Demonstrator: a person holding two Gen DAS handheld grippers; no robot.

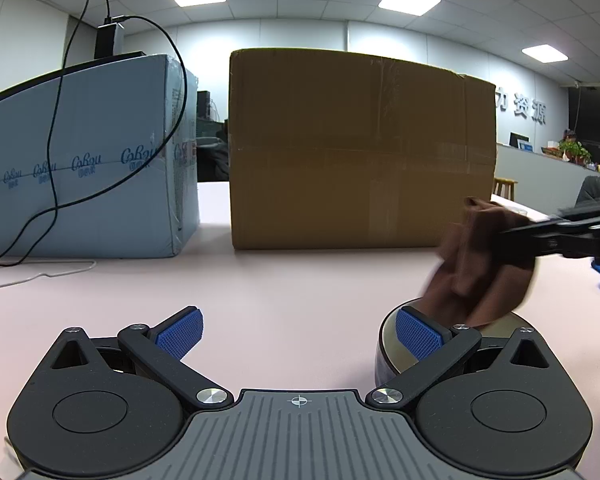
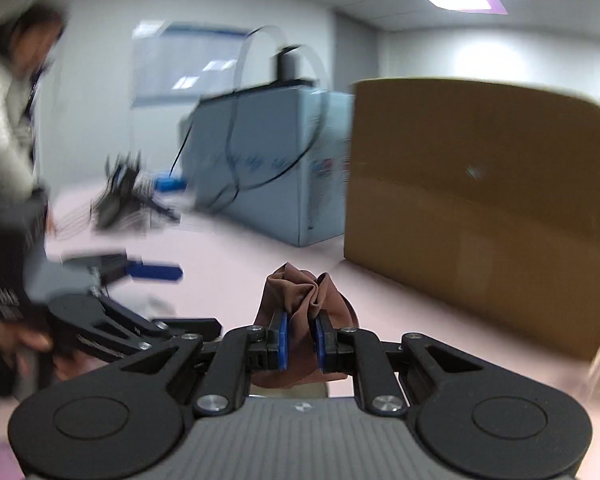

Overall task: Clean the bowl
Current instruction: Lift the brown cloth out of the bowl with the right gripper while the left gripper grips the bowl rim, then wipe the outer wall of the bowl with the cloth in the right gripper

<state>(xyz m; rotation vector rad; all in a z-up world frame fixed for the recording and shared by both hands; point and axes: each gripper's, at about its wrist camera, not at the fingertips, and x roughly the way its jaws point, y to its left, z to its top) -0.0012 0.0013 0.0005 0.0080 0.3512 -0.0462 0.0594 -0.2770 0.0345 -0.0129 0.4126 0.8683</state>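
Cardboard box edge near cloth, bare table leftward

I see a pale pink table under everything. My left gripper is black with 2 blue, grid-textured pads and a grey ribbed base. The cloth pinched in my right gripper is plain reddish brown. The bowl shows dull silver metal. Behind stand 1 plain tan cardboard box and 1 light blue carton with repeated darker blue script lettering, crossed by a black cable.
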